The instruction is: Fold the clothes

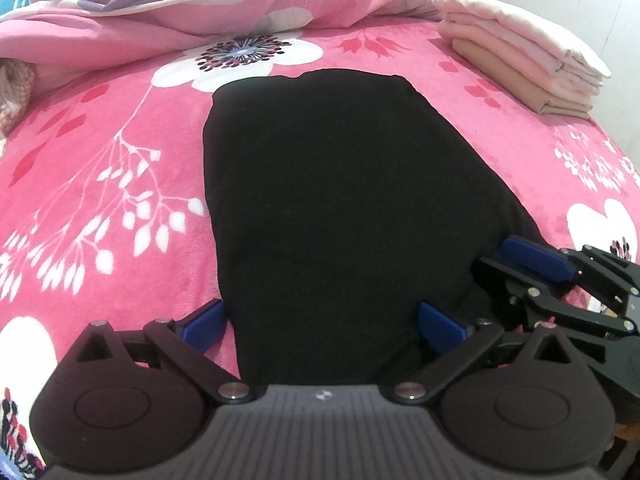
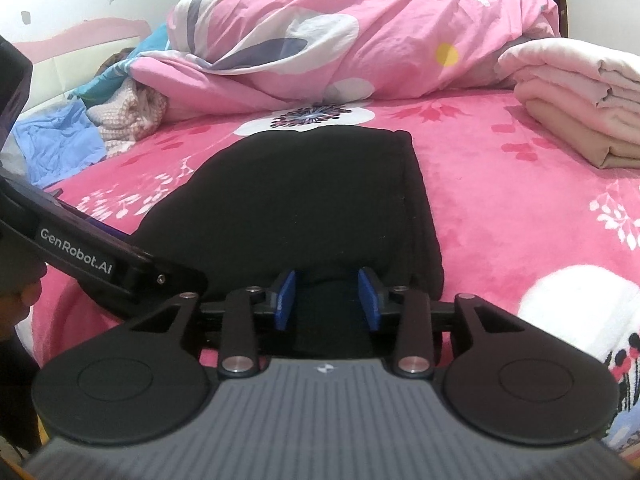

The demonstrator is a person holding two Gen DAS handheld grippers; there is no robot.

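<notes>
A black garment [image 1: 336,208] lies flat on the pink bed [image 1: 100,184]. At its near edge the left claw [image 1: 324,324] gapes wide; the right claw [image 2: 327,300] stands parted, apparently unclamped.

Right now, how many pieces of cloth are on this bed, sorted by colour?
Black: 1, the black garment lying flat.
Pale pink or cream: about 3, folded in the stack.
Tan: 1, at the stack's bottom.
Blue: 1, the crumpled blue cloth.
Pink floral: 1, the heaped duvet.
Total: about 7.

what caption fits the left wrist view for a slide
Open left hand-held gripper straddling the near edge of a black garment on a pink floral blanket.
</notes>
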